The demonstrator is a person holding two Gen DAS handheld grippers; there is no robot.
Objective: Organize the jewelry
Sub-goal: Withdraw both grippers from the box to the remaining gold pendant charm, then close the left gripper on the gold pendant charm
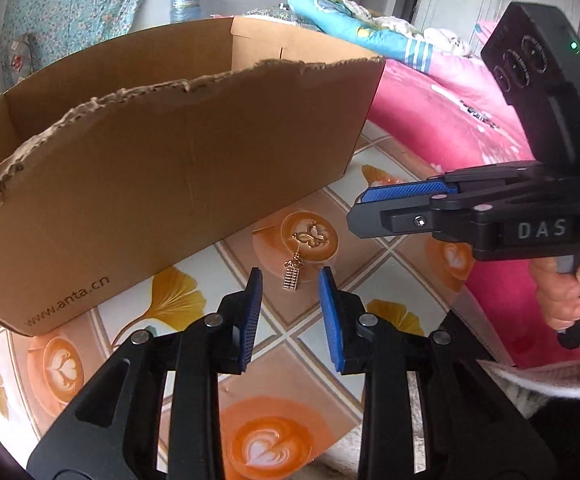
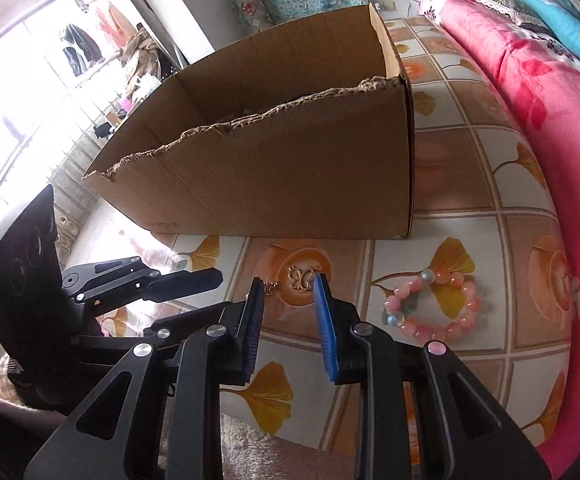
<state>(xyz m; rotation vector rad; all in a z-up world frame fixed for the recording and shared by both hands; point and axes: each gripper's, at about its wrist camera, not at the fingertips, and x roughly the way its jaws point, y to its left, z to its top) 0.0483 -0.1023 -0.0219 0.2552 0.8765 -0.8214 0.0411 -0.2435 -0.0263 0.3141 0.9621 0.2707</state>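
Now the gold butterfly pendant (image 1: 308, 240) lies flat on the table (image 1: 374, 252), w/ its abacus charm (image 1: 292, 276) toward the left hand-held gripper (image 1: 290, 280). Both that one and the right hand-held gripper (image 2: 287, 284) stand narrow, empty. Cardboard box (image 1: 169, 152) stands behind. Pink bead bracelet (image 2: 434, 304) shows only in right view.

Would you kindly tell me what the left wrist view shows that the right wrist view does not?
Only the left wrist view shows the hand holding the right gripper and the box's printed web address.
Only the right wrist view shows the pink bead bracelet and the window with hanging clothes.
Both show the cardboard box, the gold butterfly pendant on the patterned tablecloth, and the pink blanket.
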